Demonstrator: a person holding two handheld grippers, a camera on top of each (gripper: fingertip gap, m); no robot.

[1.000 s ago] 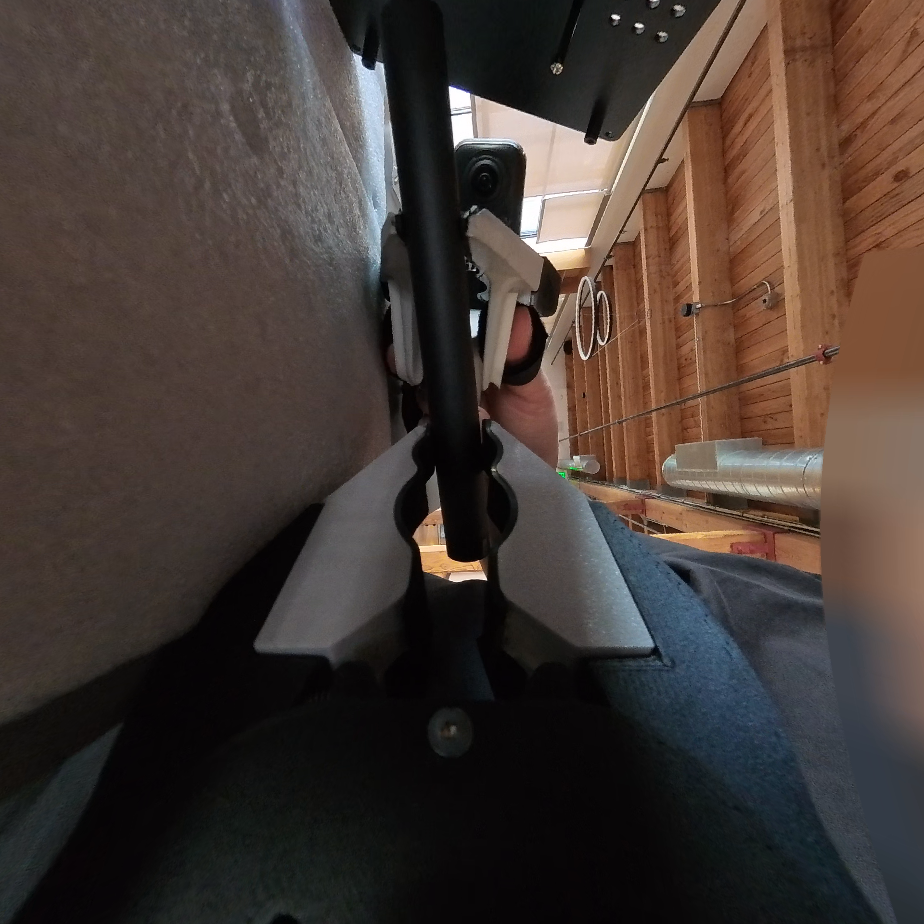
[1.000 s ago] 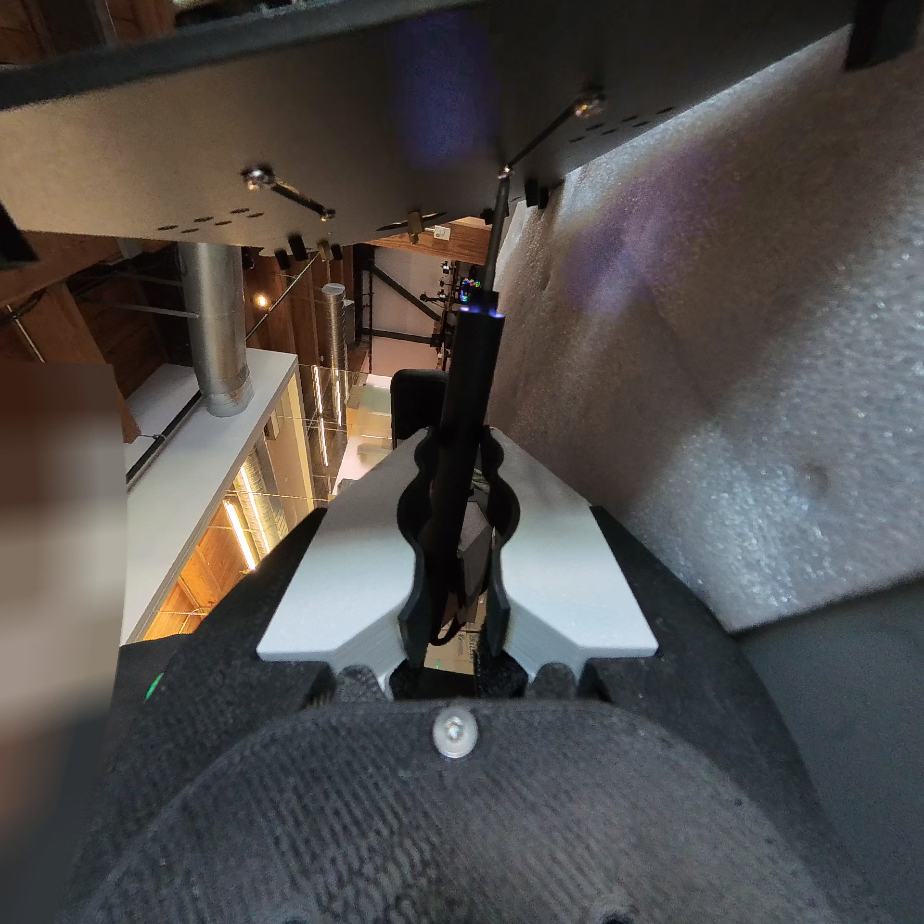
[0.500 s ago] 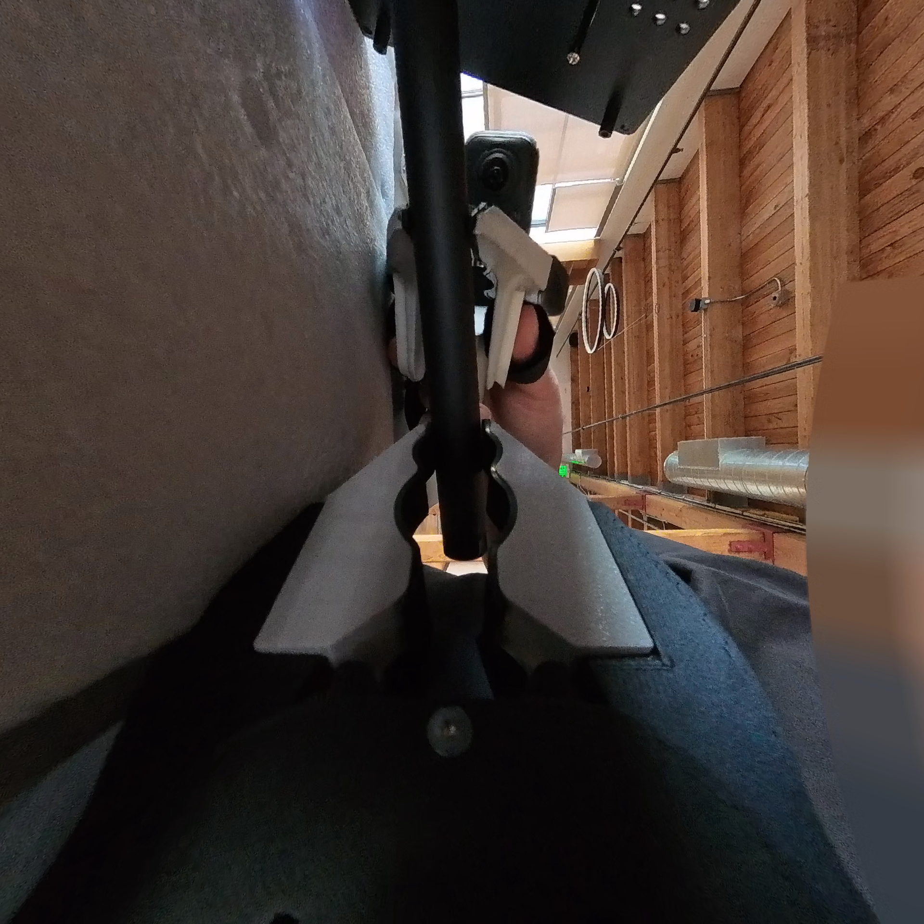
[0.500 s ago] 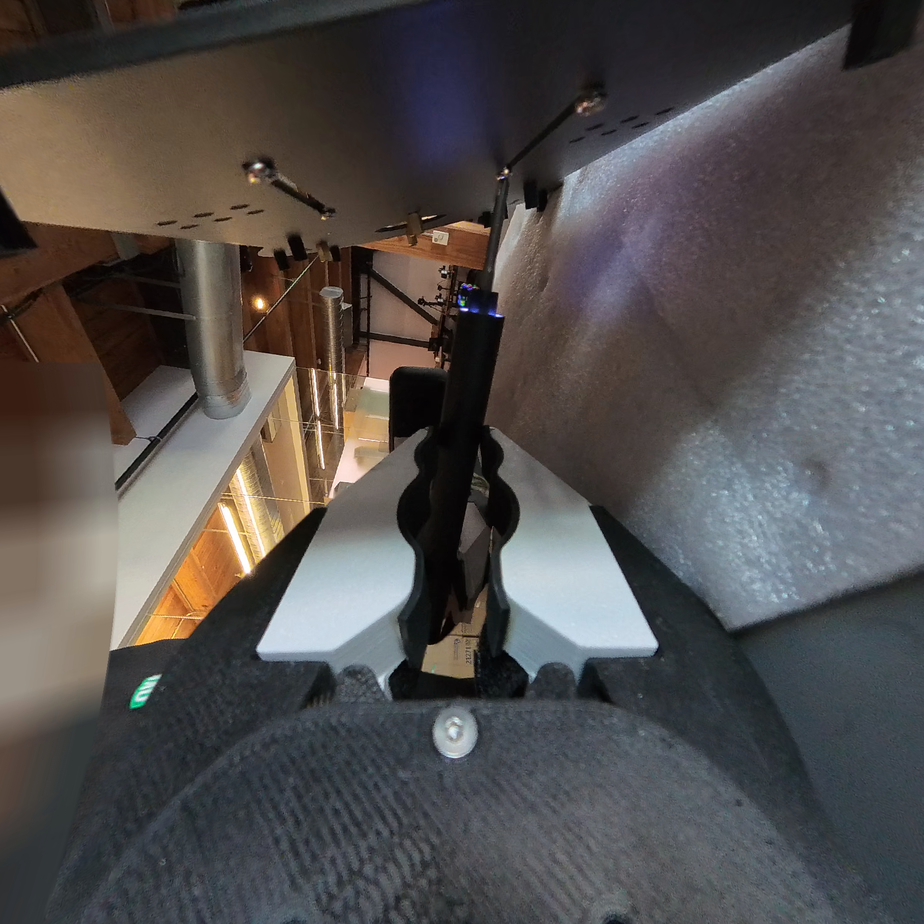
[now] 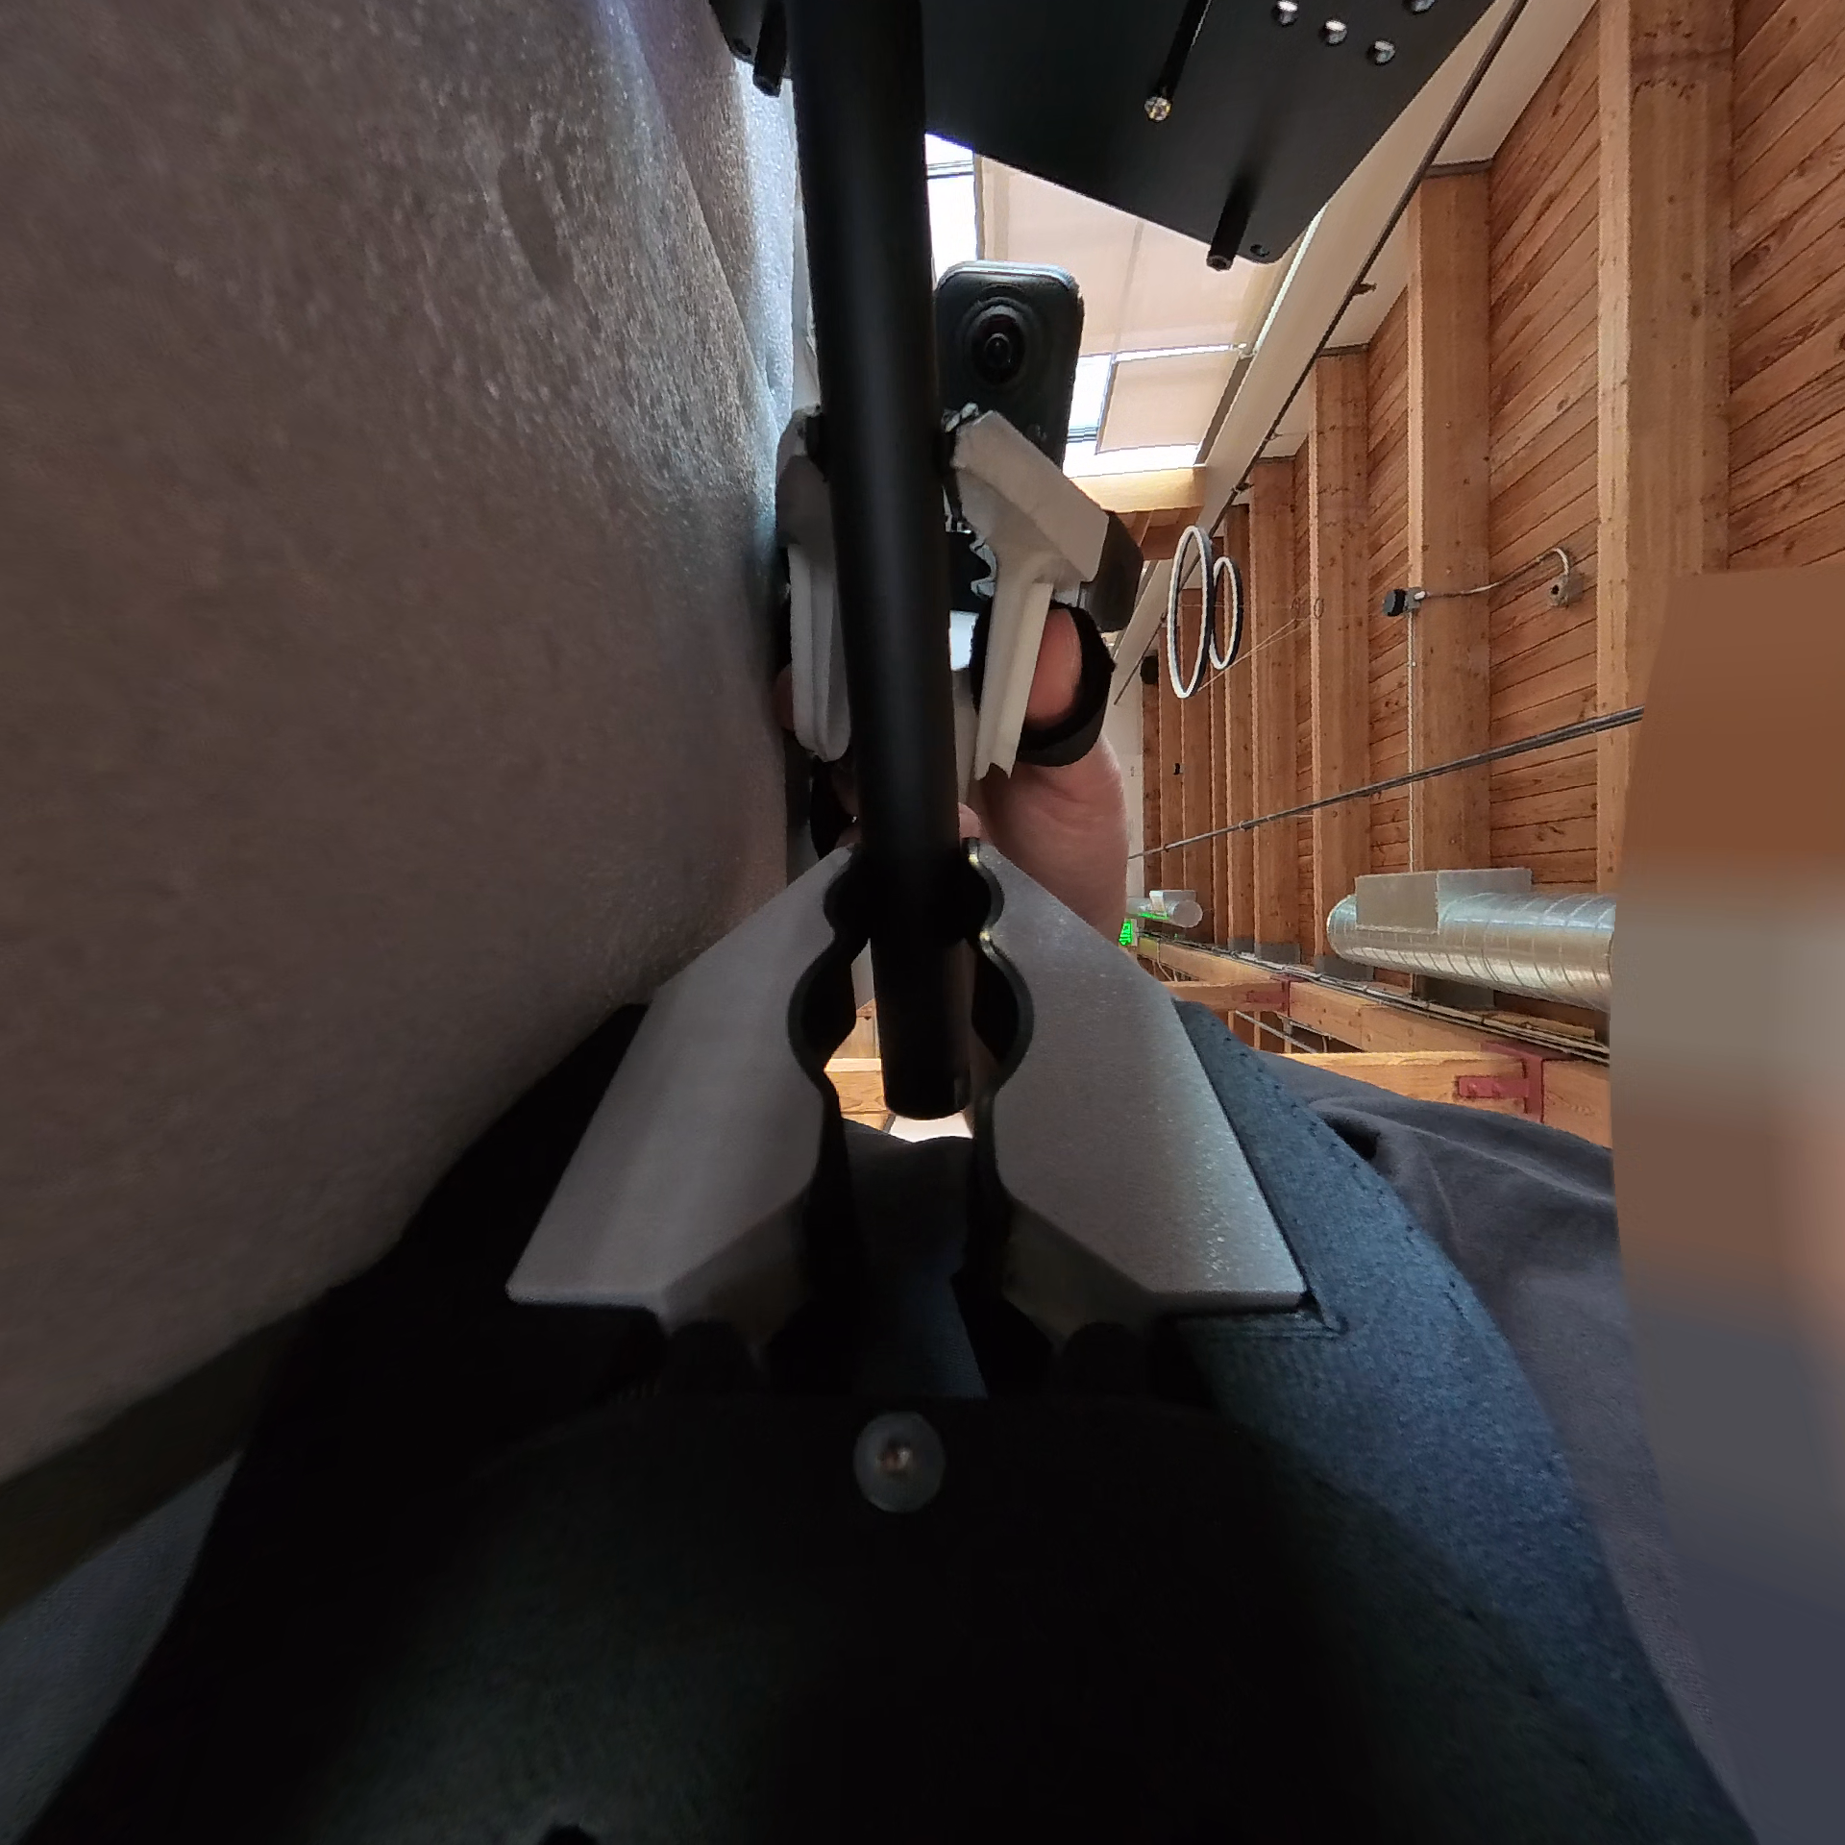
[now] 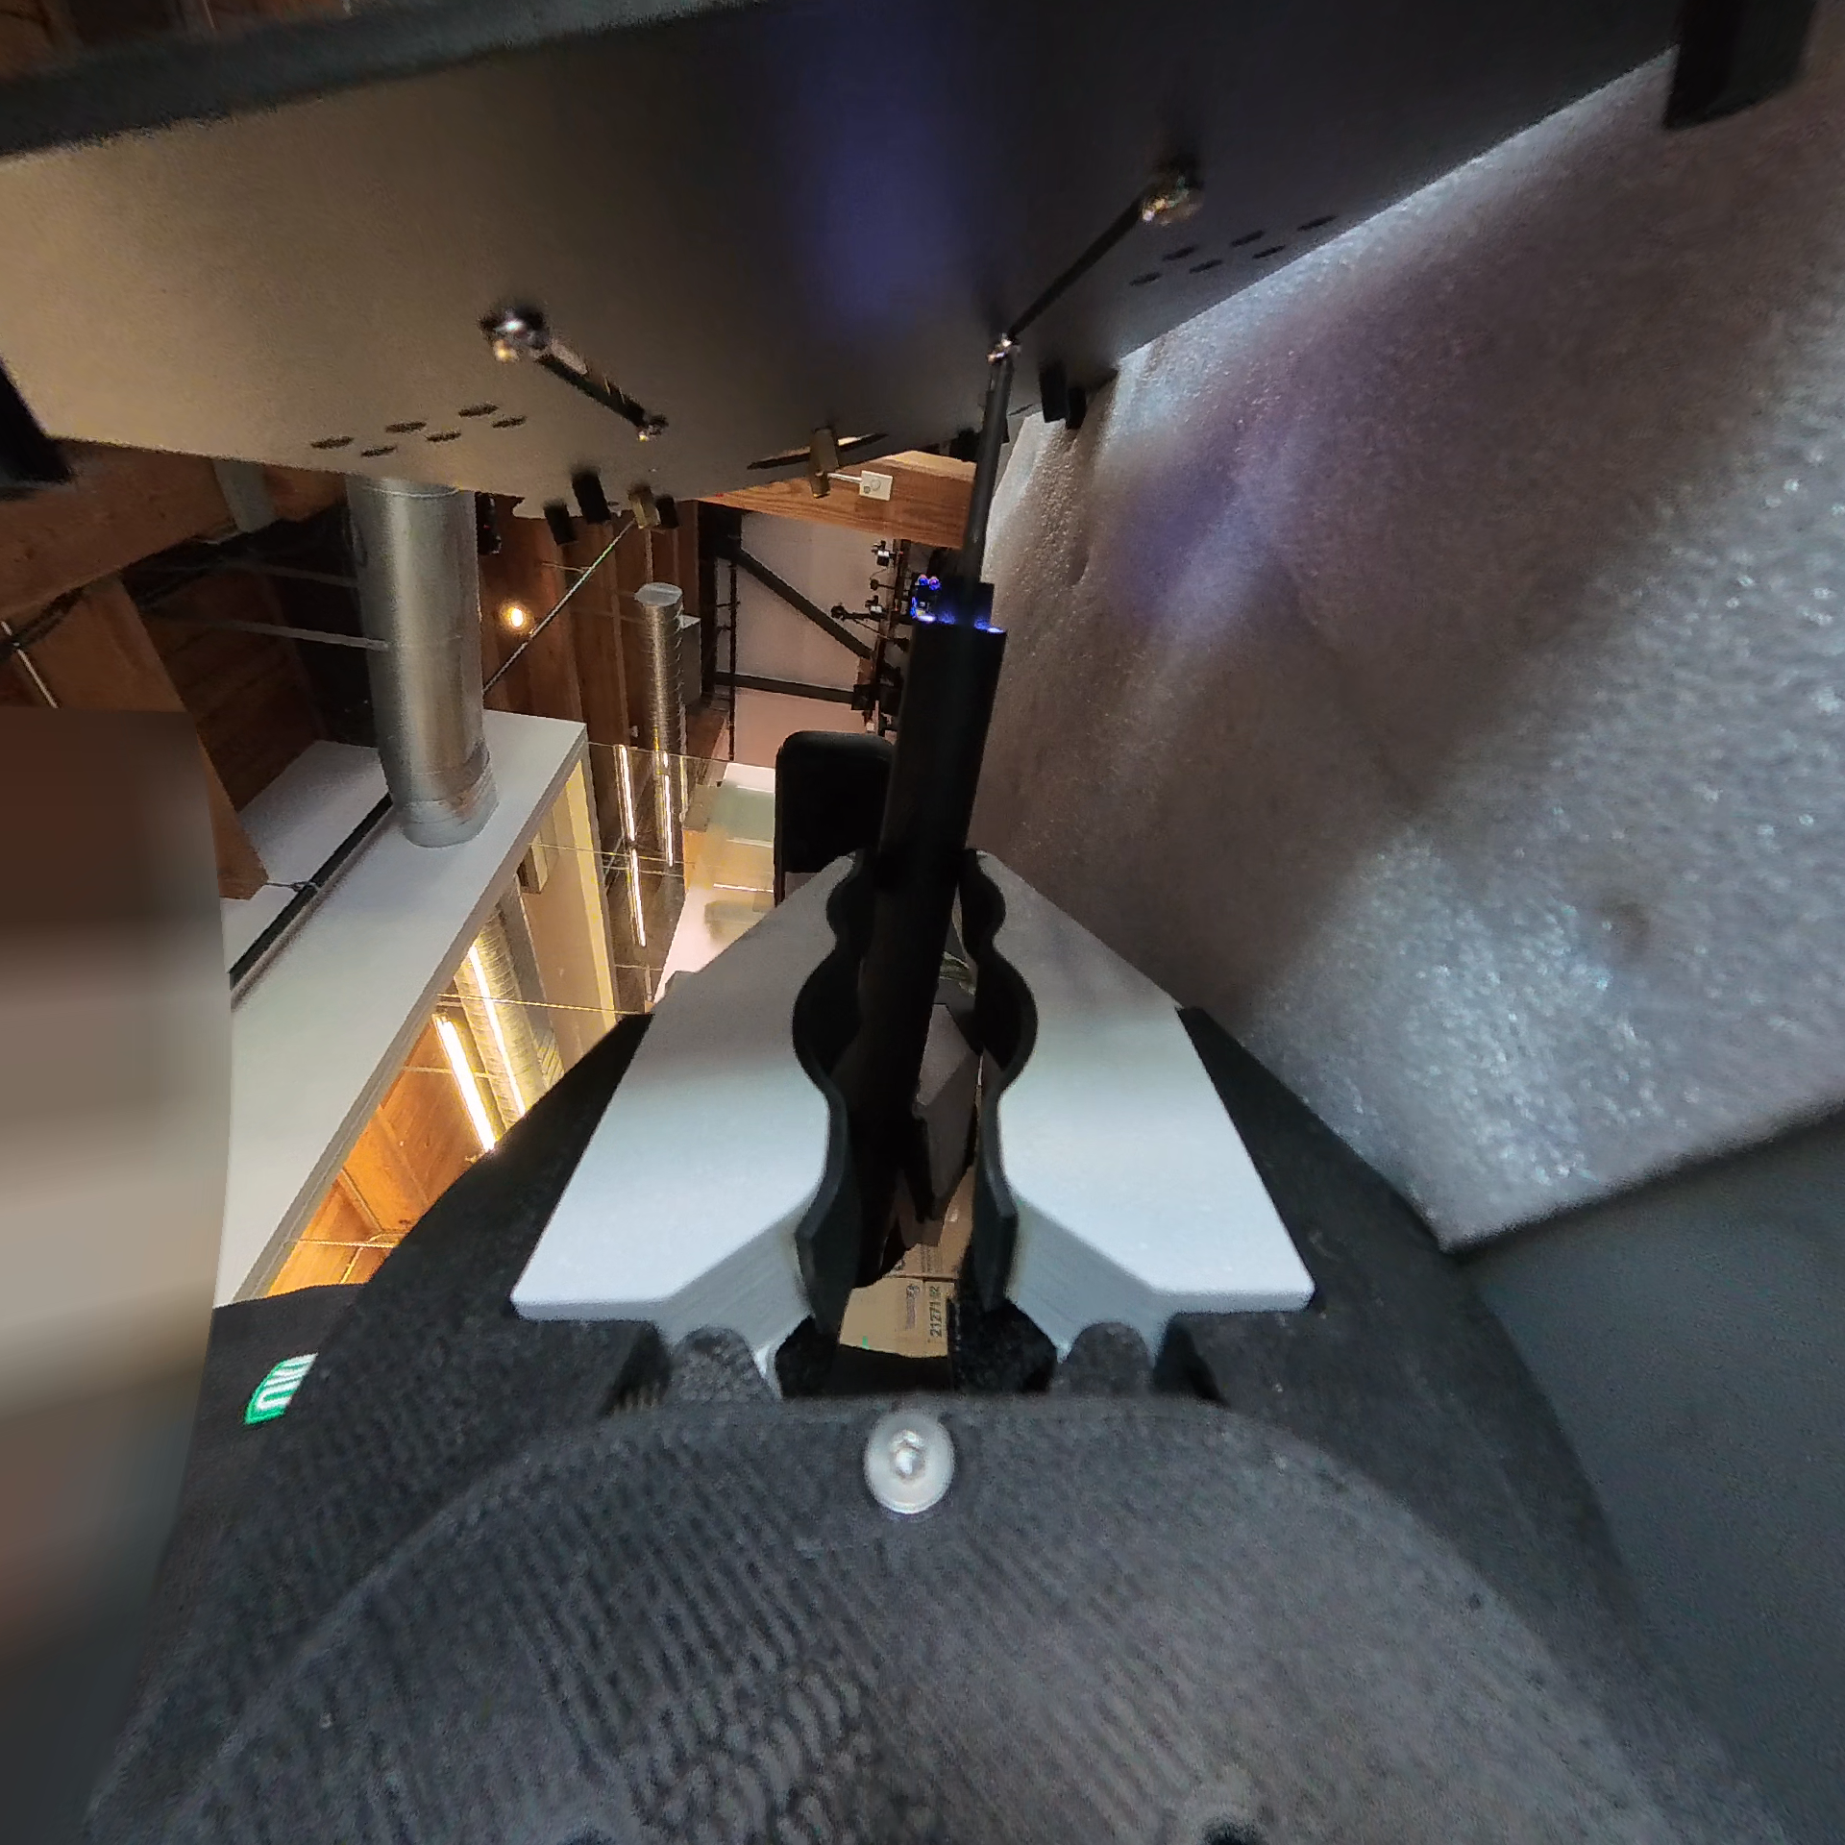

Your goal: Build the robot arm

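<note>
A black rod-shaped powered screwdriver (image 5: 879, 559) runs along a grey foam sheet (image 5: 349, 599). My left gripper (image 5: 909, 879) is shut on it near its rear end. Farther along it, my right gripper (image 5: 904, 749), with white fingers and a black camera, is also shut on it, held by a hand (image 5: 1058, 829). In the right wrist view my right gripper (image 6: 914, 869) clamps the screwdriver (image 6: 943, 739), which has blue lights at its tip. Its thin bit (image 6: 988, 449) reaches a screw (image 6: 1001, 347) at the edge of a black metal panel (image 6: 699, 200), beside the foam (image 6: 1448, 699).
The panel (image 5: 1148, 90) carries several screws and standoffs. A person's dark clothing (image 5: 1398, 1348) lies under the left gripper. Behind are wooden walls (image 5: 1547, 499), a silver duct (image 5: 1478, 938), ring lamps (image 5: 1193, 624), another duct (image 6: 419, 649) and a white ledge (image 6: 379, 948).
The screwdriver and right gripper sit slightly higher in the left wrist view and the panel has slid towards the frame's top. Both grips stay shut on the tool.
</note>
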